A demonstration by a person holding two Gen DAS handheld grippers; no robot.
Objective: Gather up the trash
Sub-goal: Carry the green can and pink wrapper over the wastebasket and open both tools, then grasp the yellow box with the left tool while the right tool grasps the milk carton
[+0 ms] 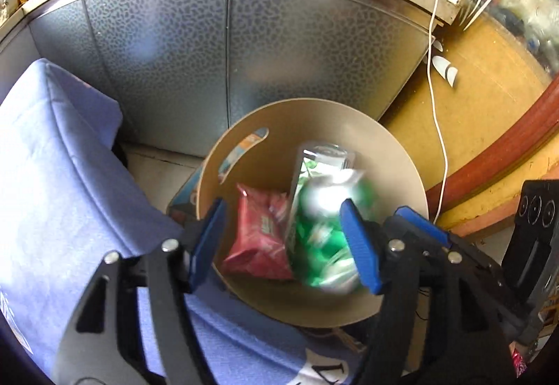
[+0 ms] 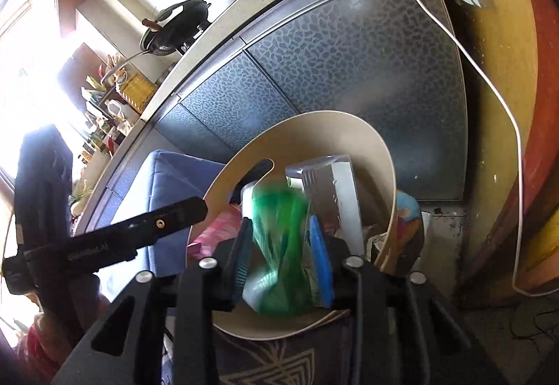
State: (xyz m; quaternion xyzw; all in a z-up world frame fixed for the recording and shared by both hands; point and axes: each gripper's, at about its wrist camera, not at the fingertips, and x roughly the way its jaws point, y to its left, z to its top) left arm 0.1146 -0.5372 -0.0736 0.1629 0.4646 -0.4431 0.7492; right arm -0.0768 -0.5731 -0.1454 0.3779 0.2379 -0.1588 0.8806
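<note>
Both grippers hang over the round beige bin (image 1: 401,168) beside the cabinet. The left gripper (image 1: 283,241) is open and holds nothing, with a red packet (image 1: 255,238) below. A blurred green wrapper (image 2: 279,245) sits between the parted fingers of the right gripper (image 2: 281,252); whether they grip it I cannot tell.

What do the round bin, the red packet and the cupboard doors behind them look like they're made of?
The bin looks like smooth matte beige plastic: thin even wall, moulded handle slot. The red packet seems to be glossy plastic film, crinkled and catching light. The cupboard doors look like textured frosted glass or embossed metal in metal frames; the pebbled pattern and dull sheen leave it open.
</note>
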